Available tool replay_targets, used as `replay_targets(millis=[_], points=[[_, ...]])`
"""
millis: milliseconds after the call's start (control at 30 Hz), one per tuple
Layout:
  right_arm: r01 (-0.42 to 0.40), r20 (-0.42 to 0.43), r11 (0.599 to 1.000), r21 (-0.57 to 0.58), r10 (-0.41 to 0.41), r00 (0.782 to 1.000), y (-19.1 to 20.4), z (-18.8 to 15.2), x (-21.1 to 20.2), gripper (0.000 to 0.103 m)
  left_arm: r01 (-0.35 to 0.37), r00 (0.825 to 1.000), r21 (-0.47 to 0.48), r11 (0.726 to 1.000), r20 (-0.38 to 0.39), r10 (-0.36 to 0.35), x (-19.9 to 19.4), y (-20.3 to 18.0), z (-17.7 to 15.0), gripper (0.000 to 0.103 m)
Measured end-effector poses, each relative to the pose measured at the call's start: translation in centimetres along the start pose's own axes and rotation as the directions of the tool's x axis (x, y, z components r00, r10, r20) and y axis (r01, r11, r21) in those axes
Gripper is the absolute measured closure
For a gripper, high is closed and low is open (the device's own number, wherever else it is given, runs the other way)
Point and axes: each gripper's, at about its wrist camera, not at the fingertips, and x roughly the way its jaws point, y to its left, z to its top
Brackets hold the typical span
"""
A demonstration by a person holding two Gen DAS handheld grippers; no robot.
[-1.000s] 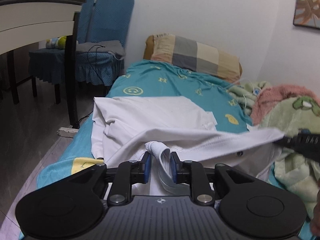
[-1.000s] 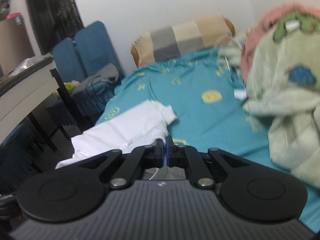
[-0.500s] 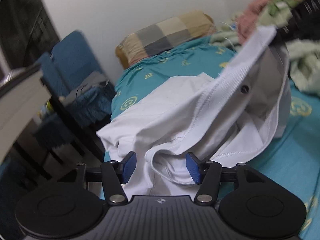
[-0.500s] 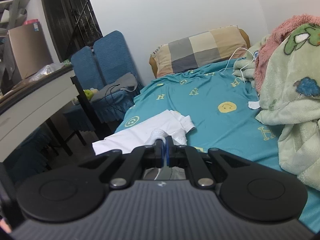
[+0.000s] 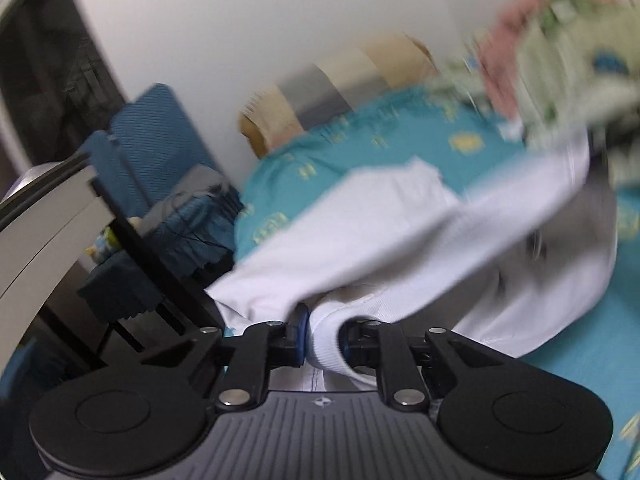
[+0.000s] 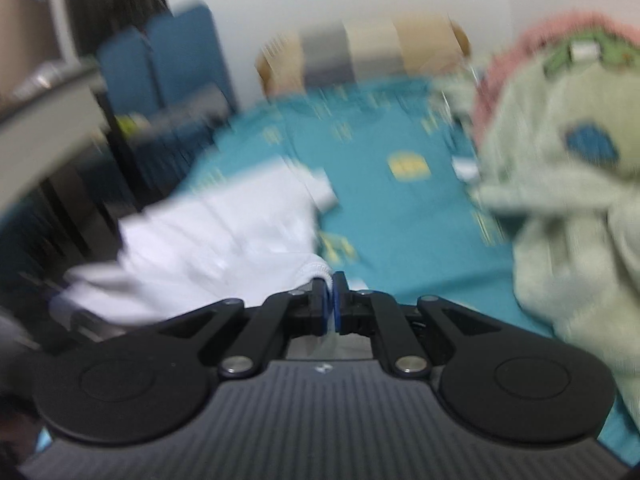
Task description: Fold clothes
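Observation:
A white shirt (image 5: 400, 240) hangs stretched above the teal bed sheet (image 5: 360, 152). My left gripper (image 5: 324, 336) has a ribbed white edge of the shirt filling the gap between its blue pads, and its jaws are closing on it. The shirt's far end rises to the upper right into a dark blur. In the right wrist view the shirt (image 6: 208, 248) trails left over the sheet (image 6: 400, 220). My right gripper (image 6: 330, 300) is shut on a thin ribbed edge of it. Both views are motion-blurred.
A checked pillow (image 5: 360, 80) lies at the head of the bed. Green and pink fleece blankets (image 6: 560, 160) are piled along the right side. Blue chairs (image 5: 160, 152) and a desk (image 5: 48, 216) with a dark leg stand left of the bed.
The left jaws stood wide around the shirt's bunched edge half a second ago and have closed on it. The left view has rolled further, and the right view has become blurred.

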Motion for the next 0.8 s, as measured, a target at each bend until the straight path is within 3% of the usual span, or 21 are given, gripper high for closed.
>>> replay_targets(millis=[167, 300, 467, 700, 800], points=[[0.017, -0.175, 1.000, -0.021, -0.020, 0.984, 0.3, -1.7, 3.3, 0.094, 0.042, 0.997, -0.166, 0.985, 0.077, -0.029, -2.8, 2.4, 0.9, 0.087], [0.036, -0.233, 0.998, -0.046, -0.046, 0.971, 0.6, -2.9, 3.9, 0.094, 0.060, 0.998, -0.177, 0.982, 0.026, -0.056, -3.5, 2.4, 0.4, 0.083], [-0.044, -0.135, 0.998, 0.054, 0.051, 0.990, 0.3, -1.6, 1.9, 0.096, 0.058, 0.997, -0.140, 0.989, -0.033, -0.063, -4.2, 1.5, -0.9, 0.080], [-0.133, 0.012, 0.986, 0.099, 0.133, 0.991, 0.3, 0.1, -1.2, 0.096, 0.092, 0.990, -0.050, 0.994, -0.099, -0.097, -5.3, -1.4, -2.6, 0.075], [-0.106, 0.039, 0.990, 0.091, 0.103, 0.994, -0.1, 0.4, -1.3, 0.096, 0.089, 0.993, -0.001, 0.996, -0.083, -0.089, -5.8, -2.4, -2.7, 0.086]])
